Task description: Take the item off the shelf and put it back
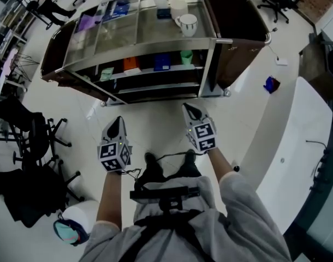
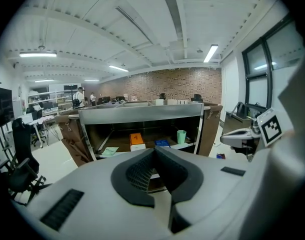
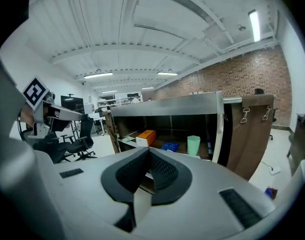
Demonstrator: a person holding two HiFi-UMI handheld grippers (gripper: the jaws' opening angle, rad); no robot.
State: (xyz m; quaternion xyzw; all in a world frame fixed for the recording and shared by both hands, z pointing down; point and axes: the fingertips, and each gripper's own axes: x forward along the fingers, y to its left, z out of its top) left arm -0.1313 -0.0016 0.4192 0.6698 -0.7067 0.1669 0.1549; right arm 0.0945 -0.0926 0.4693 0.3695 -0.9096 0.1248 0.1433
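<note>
Left gripper (image 1: pixel 118 120) and right gripper (image 1: pixel 189 108) hover side by side, each with its jaws pressed together on nothing. They are held short of the metal shelf cart (image 1: pixel 155 87), where an orange box (image 1: pixel 131 64), a blue pack (image 1: pixel 162 62) and a green cup (image 1: pixel 186 57) sit untouched on an inner shelf. Only the head view shows the white mugs (image 1: pixel 187 24) on the cart's top and the black office chairs (image 1: pixel 41 141) at the person's left, while the gripper views look level into the open shelf and take in a brick wall (image 2: pixel 182 84) behind it.
</note>
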